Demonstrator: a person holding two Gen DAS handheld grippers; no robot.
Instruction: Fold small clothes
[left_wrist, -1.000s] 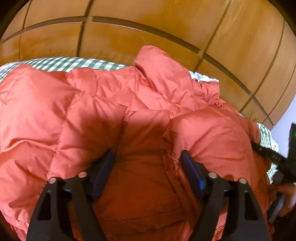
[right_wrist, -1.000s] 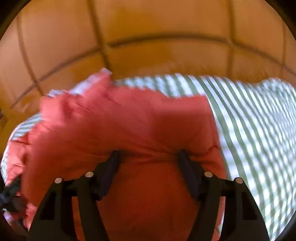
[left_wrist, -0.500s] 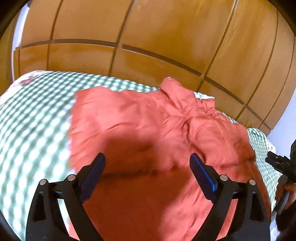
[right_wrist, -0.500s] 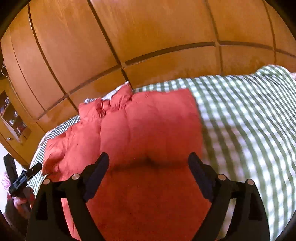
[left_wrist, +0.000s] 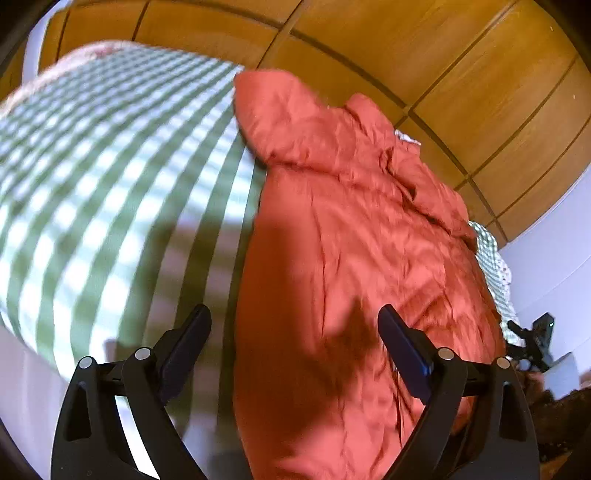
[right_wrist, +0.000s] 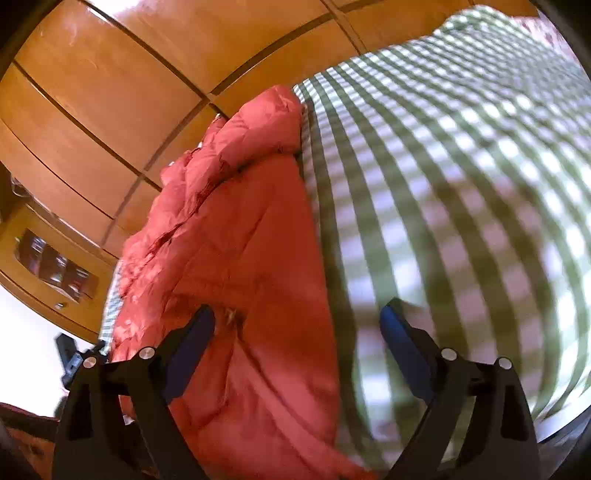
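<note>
Left wrist view, jacket: a red quilted jacket (left_wrist: 332, 229) lies lengthwise on a green-checked bedspread (left_wrist: 110, 166), its puffy far end near the wooden wall panels (left_wrist: 443, 55).
Left wrist view, jaws: the left gripper (left_wrist: 293, 332) stands wide apart with nothing between the pads; it hovers over the jacket's left edge and the cloth beside it.
Left wrist view, far right: the other gripper shows small and dark beyond the jacket.
Right wrist view, jacket: it fills the left half, its right edge running along the checks; a bit of pale fur trim (right_wrist: 231, 315) shows near the left finger.
Right wrist view, jaws: the right gripper (right_wrist: 297, 328) is spread wide and empty, above the jacket's right edge.
Doing the step well: I judge the next fold wants both grippers to pinch matching edge points, taking every layer, lifting together so the slippery padding does not slide.
Writing: none readable.
</note>
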